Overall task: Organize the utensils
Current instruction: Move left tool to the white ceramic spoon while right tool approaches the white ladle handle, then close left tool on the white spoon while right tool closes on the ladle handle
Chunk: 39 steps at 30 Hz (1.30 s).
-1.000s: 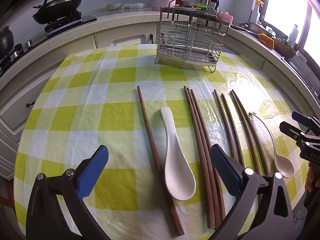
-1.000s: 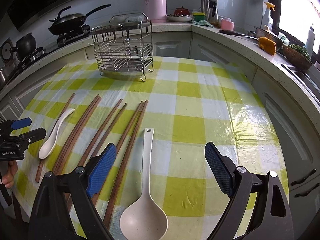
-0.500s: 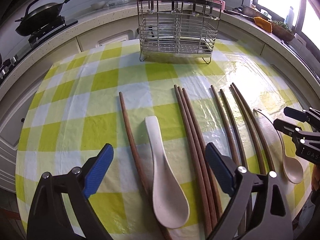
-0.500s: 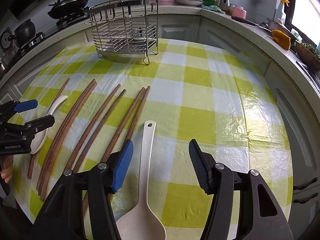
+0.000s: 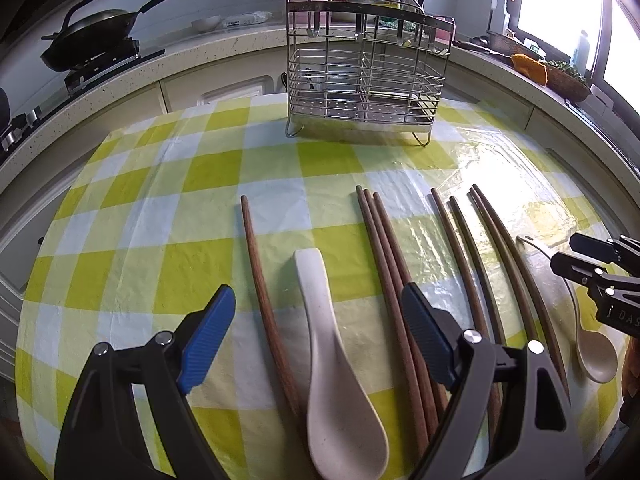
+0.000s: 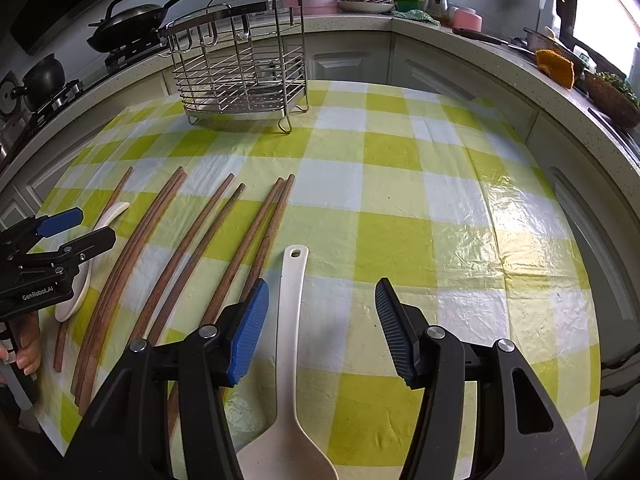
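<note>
The white soup spoon (image 5: 336, 364) lies flat on the checked tablecloth (image 5: 132, 216), bowl toward you, between a lone chopstick (image 5: 268, 308) on its left and a tight bundle of chopsticks (image 5: 392, 280) on its right, and your left gripper (image 5: 316, 332) hangs just above it with its jaws apart and nothing in them. To grasp it cleanly, centre the handle between the blue pads (image 5: 208, 336) and come down on the narrow neck, not the wide bowl, so you don't catch the lone chopstick just beside it. Your right gripper (image 6: 320, 328) is likewise spread and empty over the long white ladle (image 6: 290, 336), whose handle runs between its fingers; shift slightly left so the handle sits midway, clear of the pair of chopsticks (image 6: 264, 236) next to it. The wire utensil rack (image 5: 366, 80) stands empty at the far edge of the table, well apart, so lift high enough to clear its rim.
</note>
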### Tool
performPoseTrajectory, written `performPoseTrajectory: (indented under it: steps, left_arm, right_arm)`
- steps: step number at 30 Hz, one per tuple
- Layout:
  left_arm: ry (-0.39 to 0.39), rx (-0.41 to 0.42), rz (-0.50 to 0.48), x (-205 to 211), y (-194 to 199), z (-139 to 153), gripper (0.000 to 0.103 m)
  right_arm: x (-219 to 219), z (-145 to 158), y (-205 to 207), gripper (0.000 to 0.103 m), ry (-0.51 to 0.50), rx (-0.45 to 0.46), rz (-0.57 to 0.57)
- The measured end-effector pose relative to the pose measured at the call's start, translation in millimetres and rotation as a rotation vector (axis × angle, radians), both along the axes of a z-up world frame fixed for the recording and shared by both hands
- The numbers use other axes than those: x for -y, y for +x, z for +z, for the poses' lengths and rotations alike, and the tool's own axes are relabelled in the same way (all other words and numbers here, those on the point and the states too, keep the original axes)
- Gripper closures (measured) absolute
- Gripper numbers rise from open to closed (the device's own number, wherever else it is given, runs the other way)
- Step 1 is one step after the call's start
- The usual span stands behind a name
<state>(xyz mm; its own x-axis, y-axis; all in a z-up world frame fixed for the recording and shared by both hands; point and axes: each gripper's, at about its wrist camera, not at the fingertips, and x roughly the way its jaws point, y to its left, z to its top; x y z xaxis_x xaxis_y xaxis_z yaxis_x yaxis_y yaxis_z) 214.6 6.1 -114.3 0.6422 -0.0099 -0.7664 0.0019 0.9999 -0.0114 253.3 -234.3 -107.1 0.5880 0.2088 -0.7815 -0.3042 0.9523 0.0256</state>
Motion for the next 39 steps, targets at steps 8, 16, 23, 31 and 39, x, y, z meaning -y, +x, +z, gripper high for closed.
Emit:
performPoseTrajectory:
  steps: [8,16,23,31,39]
  left_arm:
    - [0.0,0.037,0.012,2,-3,-4,0.021]
    - [0.006,0.027,0.005,2,-1,-6,0.021]
    - [-0.001,0.03,0.013,-1,1,-6,0.027]
    - [0.002,0.018,0.004,1,3,-7,0.034]
    - [0.021,0.016,-0.012,3,4,-7,0.06]
  right_arm:
    - [0,-6,-4,0.06,0.022,0.032,-0.032]
    - [-6,-10,-9,0.065,0.012,0.032,-0.018]
    - [-6,-10,-6,0.076,0.015,0.043,-0.022]
    - [-9,-15,-6,0.078,0.015,0.026,-0.001]
    - [-7,-11,-7,0.091,0.032,0.03,0.006]
